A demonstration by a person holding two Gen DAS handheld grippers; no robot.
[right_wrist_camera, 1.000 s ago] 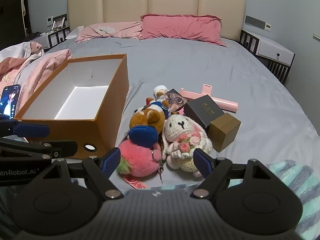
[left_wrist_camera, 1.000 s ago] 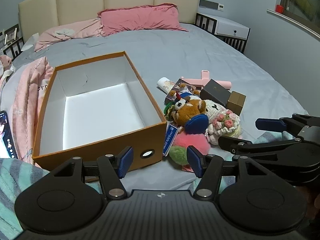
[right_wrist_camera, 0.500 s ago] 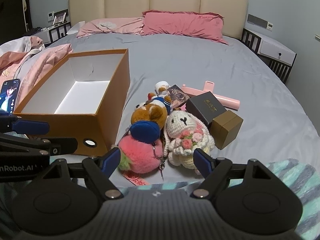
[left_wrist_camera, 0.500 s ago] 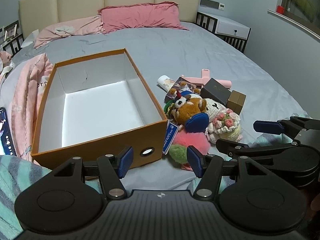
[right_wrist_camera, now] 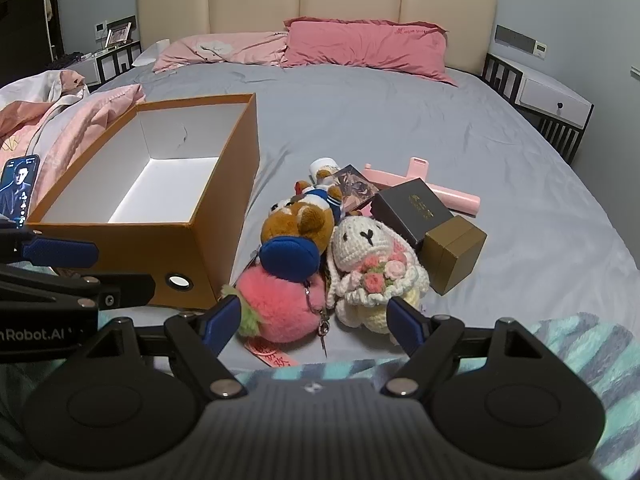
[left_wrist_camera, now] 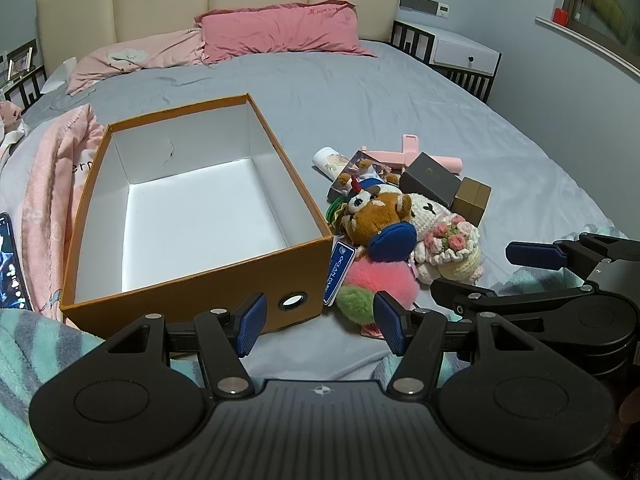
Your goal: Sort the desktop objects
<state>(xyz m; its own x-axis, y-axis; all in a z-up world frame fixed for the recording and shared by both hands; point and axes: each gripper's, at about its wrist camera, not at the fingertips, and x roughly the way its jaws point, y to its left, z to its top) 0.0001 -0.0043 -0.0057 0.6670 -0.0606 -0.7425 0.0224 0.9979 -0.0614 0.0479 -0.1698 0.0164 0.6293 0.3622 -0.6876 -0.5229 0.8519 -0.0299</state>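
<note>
An empty orange box [left_wrist_camera: 304, 276] [right_wrist_camera: 224, 216] with a white inside stands on the grey bed. Right of it lies a pile: a pink plush ball [right_wrist_camera: 276, 304] [left_wrist_camera: 376, 276], a brown plush with a blue part [right_wrist_camera: 300, 224] [left_wrist_camera: 380, 216], a crocheted white bunny [right_wrist_camera: 368, 256] [left_wrist_camera: 444, 232], a dark box [right_wrist_camera: 412, 208], a brown box [right_wrist_camera: 452, 252], a pink stand [right_wrist_camera: 456, 196] and a small white bottle [right_wrist_camera: 324, 166]. My left gripper [left_wrist_camera: 316, 322] is open and empty, just before the box's near wall. My right gripper [right_wrist_camera: 316, 322] is open and empty, just short of the pink ball and bunny.
A phone [right_wrist_camera: 18, 188] with a lit screen lies on a pink blanket [left_wrist_camera: 52, 168] left of the box. Pink pillows [right_wrist_camera: 360, 46] lie at the headboard. A teal striped blanket [right_wrist_camera: 580, 356] covers the near edge. A nightstand [left_wrist_camera: 460, 52] stands at the right.
Both grippers have crept forward a little toward the box and the toy pile. Both stay open and nothing on the bed has moved.
</note>
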